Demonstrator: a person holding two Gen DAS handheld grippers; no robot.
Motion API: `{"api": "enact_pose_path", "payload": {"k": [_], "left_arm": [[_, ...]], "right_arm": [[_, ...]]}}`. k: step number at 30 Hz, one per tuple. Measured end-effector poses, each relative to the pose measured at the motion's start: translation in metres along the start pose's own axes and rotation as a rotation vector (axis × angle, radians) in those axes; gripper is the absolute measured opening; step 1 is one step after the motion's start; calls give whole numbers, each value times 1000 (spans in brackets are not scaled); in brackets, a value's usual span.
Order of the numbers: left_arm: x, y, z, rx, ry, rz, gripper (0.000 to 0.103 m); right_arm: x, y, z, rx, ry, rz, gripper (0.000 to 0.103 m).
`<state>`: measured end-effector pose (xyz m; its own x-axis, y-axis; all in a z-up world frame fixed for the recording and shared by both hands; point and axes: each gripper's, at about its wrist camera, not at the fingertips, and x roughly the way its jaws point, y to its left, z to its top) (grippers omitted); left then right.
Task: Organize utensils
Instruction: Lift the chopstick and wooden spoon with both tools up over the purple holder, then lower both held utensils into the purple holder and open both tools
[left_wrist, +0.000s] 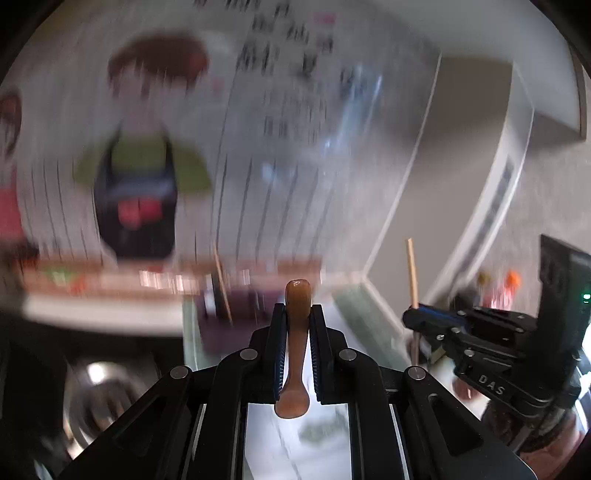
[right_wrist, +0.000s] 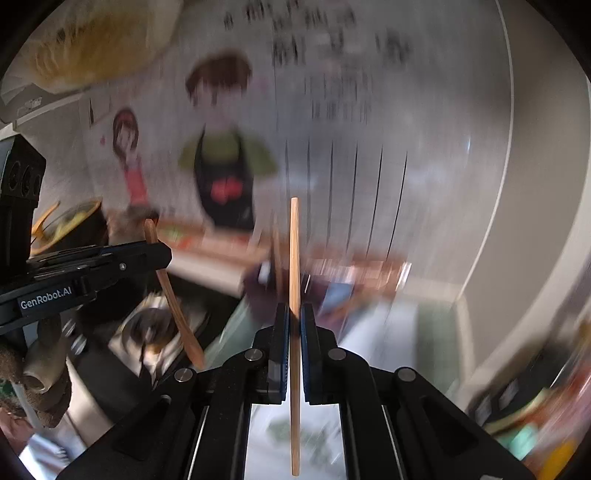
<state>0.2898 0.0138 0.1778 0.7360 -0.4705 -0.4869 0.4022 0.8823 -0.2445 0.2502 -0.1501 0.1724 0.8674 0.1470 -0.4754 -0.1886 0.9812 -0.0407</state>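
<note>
Left gripper (left_wrist: 297, 314): black two-finger tool with blue-edged pads, fingers (left_wrist: 277, 332) pinched on a brown wooden spoon (left_wrist: 295, 354). The spoon stands nearly upright between the pads, its rounded handle end above the fingertips and its broader end below them. In the right wrist view the same spoon (right_wrist: 173, 295) slants down from the grip, clear of any surface.

Right gripper (right_wrist: 294, 314): same make, fingers (right_wrist: 282, 332) pressed together on a single wooden chopstick (right_wrist: 294, 258). The chopstick runs upright through the pads, reaching well above the fingertips and well below them. In the left wrist view the right gripper (left_wrist: 417, 314) sits at the right edge, chopstick (left_wrist: 412, 273) rising out of it.

Below the left gripper, lower left: a round metal vessel (left_wrist: 99, 398), blurred; kind cannot be told.

Beneath both grippers: a pale surface (left_wrist: 295, 443), heavily blurred.

Middle distance: a dark purplish container (left_wrist: 236, 314), with a thin stick (left_wrist: 223, 288) leaning in or beside it; which cannot be told. A low ledge (left_wrist: 110, 280) with coloured items, too blurred to name.

Far: a wall poster (right_wrist: 332, 129) with a cartoon figure in a green shirt and dark apron (right_wrist: 225, 166), a smaller figure in red (right_wrist: 129, 158) beside it, and rows of dark, unreadable text.
</note>
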Motion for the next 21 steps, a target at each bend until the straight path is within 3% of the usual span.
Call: {"api": "enact_pose_path", "payload": {"k": [6, 9, 14, 21], "left_arm": [[-10, -6, 85, 93, -190, 57, 12], [-1, -3, 104, 103, -232, 70, 12], [38, 11, 108, 86, -206, 94, 12], [116, 40, 74, 40, -95, 135, 12]], "right_arm": [[-10, -6, 84, -48, -211, -49, 5], [3, -15, 97, -27, -252, -46, 5], [49, -30, 89, 29, -237, -24, 5], [130, -55, 55, 121, -150, -4, 5]]}}
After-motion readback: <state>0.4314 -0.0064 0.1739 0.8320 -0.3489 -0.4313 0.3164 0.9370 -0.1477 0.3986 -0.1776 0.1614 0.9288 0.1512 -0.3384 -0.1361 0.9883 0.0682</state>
